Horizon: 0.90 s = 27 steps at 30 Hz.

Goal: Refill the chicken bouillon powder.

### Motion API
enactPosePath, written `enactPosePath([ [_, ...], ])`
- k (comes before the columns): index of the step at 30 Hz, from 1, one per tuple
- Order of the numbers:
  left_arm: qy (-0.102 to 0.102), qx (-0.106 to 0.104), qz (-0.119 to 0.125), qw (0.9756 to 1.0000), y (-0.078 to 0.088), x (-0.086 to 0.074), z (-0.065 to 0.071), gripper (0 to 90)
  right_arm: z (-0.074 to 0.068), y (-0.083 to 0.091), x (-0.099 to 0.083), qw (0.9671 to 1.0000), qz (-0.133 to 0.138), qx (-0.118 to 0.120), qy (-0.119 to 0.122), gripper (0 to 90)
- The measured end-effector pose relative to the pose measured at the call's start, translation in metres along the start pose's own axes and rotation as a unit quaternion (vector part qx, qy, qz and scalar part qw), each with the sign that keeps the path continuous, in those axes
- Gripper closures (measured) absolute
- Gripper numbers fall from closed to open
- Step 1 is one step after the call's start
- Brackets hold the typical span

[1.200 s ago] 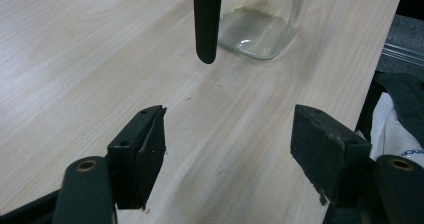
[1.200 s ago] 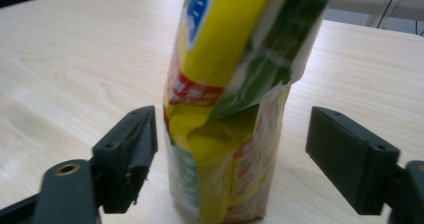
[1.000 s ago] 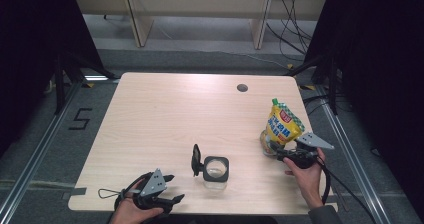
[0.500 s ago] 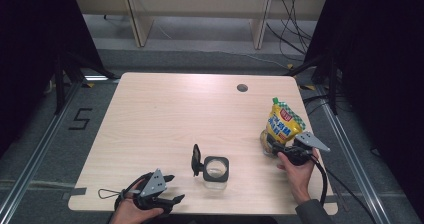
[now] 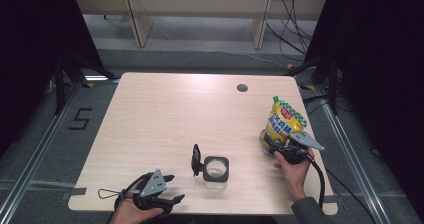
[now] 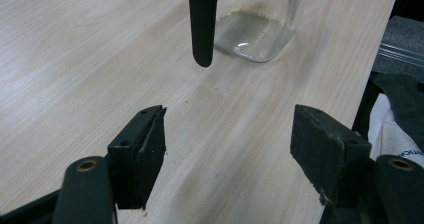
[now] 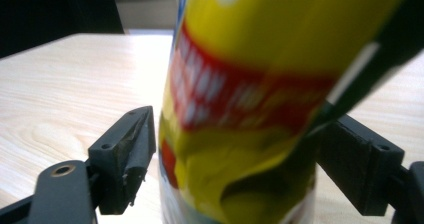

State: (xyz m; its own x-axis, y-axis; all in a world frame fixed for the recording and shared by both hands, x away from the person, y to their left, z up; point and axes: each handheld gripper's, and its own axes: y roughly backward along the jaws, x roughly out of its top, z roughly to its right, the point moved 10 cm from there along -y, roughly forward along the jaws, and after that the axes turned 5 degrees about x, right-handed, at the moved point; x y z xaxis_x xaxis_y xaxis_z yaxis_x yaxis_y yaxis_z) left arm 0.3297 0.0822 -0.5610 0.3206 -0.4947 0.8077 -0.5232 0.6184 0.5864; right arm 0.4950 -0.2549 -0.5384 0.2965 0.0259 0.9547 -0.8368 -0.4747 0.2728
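The yellow pouch [image 5: 284, 125] stands at the right edge of the table [image 5: 165, 114] between the open jaws of the right gripper [image 5: 274, 145] (not yet pressing), and it looks soft, light and crushable, so its lower body seems the best hold.

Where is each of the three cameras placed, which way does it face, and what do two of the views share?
High view: above the person's side, looking forward and down on the light wooden table; both forearms enter from the bottom, with the left gripper and right gripper.
Left gripper view: rides the left gripper, looking between its open black jaws at the square clear glass jar with a black flip lid.
Right gripper view: rides the right gripper; the yellow printed plastic pouch stands between its jaws.
Shared: the jar and pouch also appear from above.
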Motion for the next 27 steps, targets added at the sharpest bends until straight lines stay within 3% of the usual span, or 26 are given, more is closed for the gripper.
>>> enactPosePath([
  [1, 0.003, -0.003, 0.003, 1.0000, 0.000, 0.001, 0.001, 29.7, 0.001, -0.001, -0.001, 0.9999, 0.000, -0.010, -0.010, 21.2],
  [3, 0.003, -0.007, -0.002, 1.0000, 0.001, 0.000, 0.001, 29.7, 0.001, -0.002, -0.001, 0.9999, -0.001, -0.008, -0.015, 21.4],
  [4, 0.000, -0.005, -0.004, 1.0000, 0.001, 0.000, 0.001, 29.8, 0.005, -0.002, -0.001, 1.0000, -0.004, -0.004, 0.001, 22.7],
  [6, -0.001, -0.006, -0.004, 1.0000, 0.001, 0.000, 0.001, 29.8, 0.007, -0.004, 0.000, 1.0000, 0.000, -0.002, 0.003, 24.3],
  [7, -0.007, -0.003, -0.008, 0.9999, 0.001, -0.001, 0.000, 29.8, 0.005, -0.004, -0.001, 0.9997, 0.000, -0.009, -0.021, 24.6],
  [8, -0.007, -0.004, -0.007, 0.9999, 0.001, -0.001, 0.000, 29.8, 0.008, -0.005, 0.000, 1.0000, 0.000, -0.004, 0.002, 25.2],
  [10, -0.005, -0.005, -0.005, 1.0000, 0.001, 0.000, 0.000, 29.9, 0.008, -0.006, 0.001, 1.0000, 0.003, -0.001, 0.003, 25.3],
  [11, 0.000, -0.007, -0.002, 1.0000, 0.001, 0.000, 0.001, 30.0, 0.006, -0.007, 0.001, 0.9998, 0.005, -0.010, -0.014, 25.3],
  [12, -0.004, -0.009, 0.000, 1.0000, 0.001, 0.001, 0.002, 30.0, 0.009, -0.009, 0.002, 0.9999, 0.010, -0.001, 0.007, 25.3],
  [14, -0.015, -0.010, 0.002, 0.9998, 0.001, 0.001, 0.001, 30.1, 0.008, -0.010, 0.003, 0.9999, 0.015, 0.001, 0.002, 25.3],
  [15, 0.001, -0.010, 0.001, 0.9999, 0.001, 0.001, 0.003, 30.3, 0.009, -0.012, 0.004, 0.9999, 0.017, -0.004, -0.001, 26.2],
  [16, 0.001, -0.010, 0.001, 0.9999, 0.001, 0.001, 0.003, 30.3, 0.009, -0.012, 0.004, 0.9999, 0.017, -0.004, -0.001, 26.2],
  [17, -0.005, -0.010, 0.001, 0.9999, 0.001, 0.001, 0.002, 30.3, 0.007, -0.011, 0.003, 0.9994, 0.018, -0.008, -0.028, 26.6],
  [18, -0.015, -0.010, 0.002, 0.9998, 0.001, 0.002, 0.001, 30.4, 0.008, -0.012, 0.004, 0.9995, 0.020, -0.008, -0.022, 26.9],
  [20, -0.013, -0.009, 0.003, 0.9999, 0.001, 0.002, 0.001, 30.4, 0.010, -0.013, 0.005, 0.9998, 0.020, -0.004, -0.007, 29.7],
  [21, 0.003, -0.010, 0.007, 0.9999, 0.000, 0.002, 0.003, 30.4, 0.008, -0.012, 0.003, 0.9999, 0.007, -0.007, -0.013, 32.0],
  [23, -0.004, -0.009, 0.006, 0.9999, 0.001, 0.002, 0.002, 30.5, 0.006, -0.012, 0.006, 0.9999, 0.004, -0.007, 0.008, 35.1],
  [25, -0.002, -0.008, 0.011, 0.9999, 0.000, 0.003, 0.003, 30.6, 0.004, -0.013, 0.006, 0.9999, 0.003, 0.006, 0.010, 35.7],
  [26, -0.006, -0.006, 0.008, 0.9999, 0.001, 0.002, 0.002, 30.6, 0.002, -0.012, 0.005, 0.9999, -0.002, -0.005, -0.009, 36.0],
  [27, -0.007, -0.006, 0.005, 0.9999, 0.001, 0.002, 0.001, 30.5, 0.002, -0.012, 0.005, 1.0000, -0.003, -0.006, -0.004, 36.2],
])
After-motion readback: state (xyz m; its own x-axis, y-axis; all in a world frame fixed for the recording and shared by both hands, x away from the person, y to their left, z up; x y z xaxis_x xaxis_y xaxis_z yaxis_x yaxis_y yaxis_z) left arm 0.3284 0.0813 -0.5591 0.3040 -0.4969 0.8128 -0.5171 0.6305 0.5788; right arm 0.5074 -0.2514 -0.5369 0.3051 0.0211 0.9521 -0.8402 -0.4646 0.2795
